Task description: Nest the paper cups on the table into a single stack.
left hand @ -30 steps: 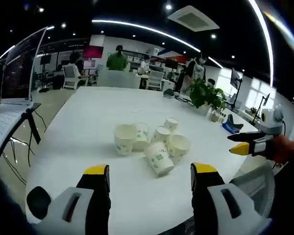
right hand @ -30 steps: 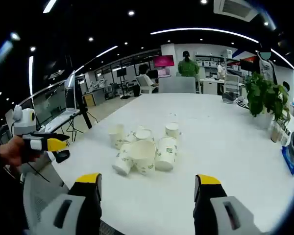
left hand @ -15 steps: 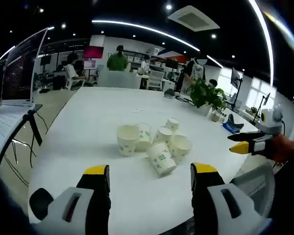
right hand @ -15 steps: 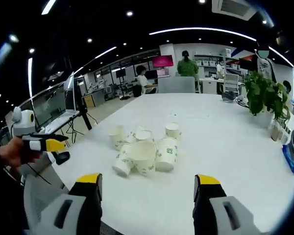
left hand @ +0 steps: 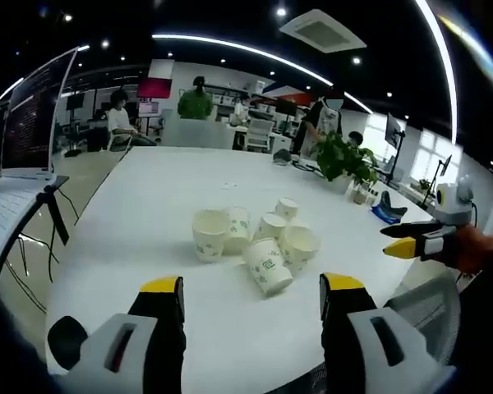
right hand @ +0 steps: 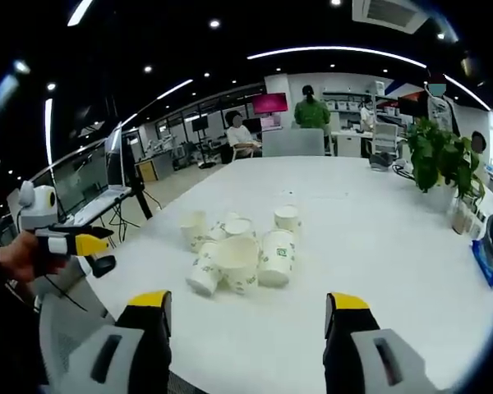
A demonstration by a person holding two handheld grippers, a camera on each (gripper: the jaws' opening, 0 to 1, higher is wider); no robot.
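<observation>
Both grippers hang back, cups waiting in a loose huddle mid-table.

The cups [left hand: 255, 238] cluster on the white table [left hand: 148, 197], several tipped over, one near the plant [left hand: 345, 158] upright. Left gripper [left hand: 251, 304] and right gripper [right hand: 246, 316] gape wide, holding nothing, well short of the pile. The tipped cup [left hand: 267, 264] nearest the left gripper lies base toward it, straight ahead; neither gripper looks clearly closer.

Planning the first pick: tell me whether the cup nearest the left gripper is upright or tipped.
Tipped. The cup lies on its side on the table, printed wall facing up.
</observation>
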